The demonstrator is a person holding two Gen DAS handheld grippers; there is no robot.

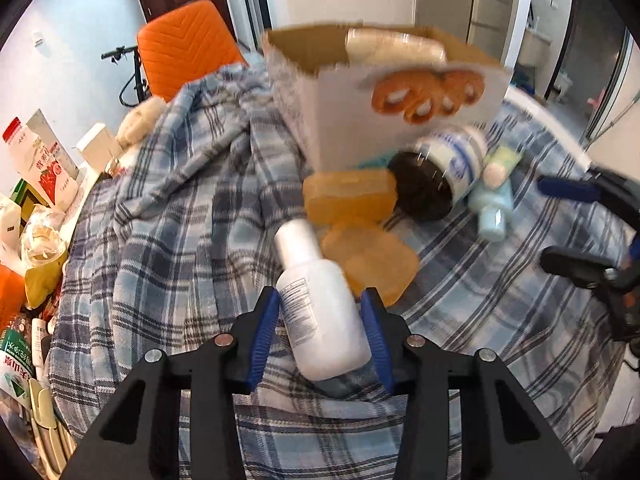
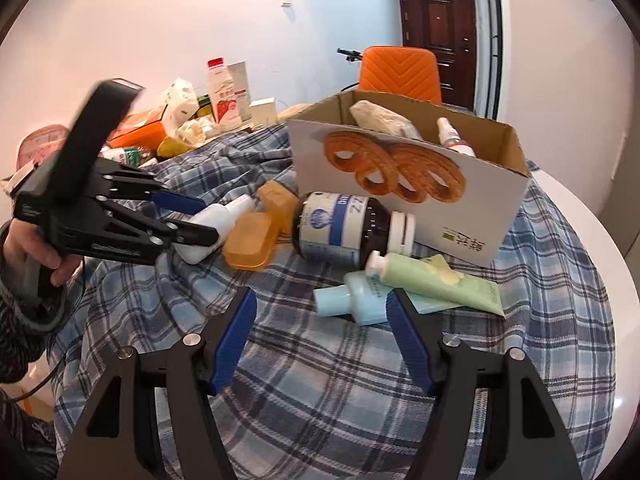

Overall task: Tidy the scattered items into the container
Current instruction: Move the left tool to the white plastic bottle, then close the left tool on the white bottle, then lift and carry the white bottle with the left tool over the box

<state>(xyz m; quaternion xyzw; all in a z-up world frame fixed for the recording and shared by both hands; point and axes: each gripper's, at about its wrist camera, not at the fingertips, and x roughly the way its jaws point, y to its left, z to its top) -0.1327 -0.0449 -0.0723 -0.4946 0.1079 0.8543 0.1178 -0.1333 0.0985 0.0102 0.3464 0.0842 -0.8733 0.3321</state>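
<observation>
My left gripper [image 1: 320, 304] is shut on a white plastic bottle [image 1: 320, 304], which lies between its blue pads just above the plaid cloth; the right wrist view shows the same grip [image 2: 206, 220] on the bottle [image 2: 214, 220]. Beyond it lie two orange soap boxes [image 1: 352, 196], a dark brown medicine bottle [image 1: 436, 176], a light blue bottle [image 1: 492, 208] and a green tube [image 2: 440, 280]. The cardboard box [image 1: 360, 120] with a pretzel picture stands behind them and holds a wrapped pack and a spray bottle [image 2: 452, 136]. My right gripper [image 2: 324, 312] is open and empty, near the blue bottle [image 2: 352, 298].
A blue plaid cloth [image 1: 180, 220] covers the round white table [image 2: 592, 240]. Cartons, bags and bottles [image 2: 192, 120] crowd the far left side. An orange chair [image 2: 400, 72] stands behind the table.
</observation>
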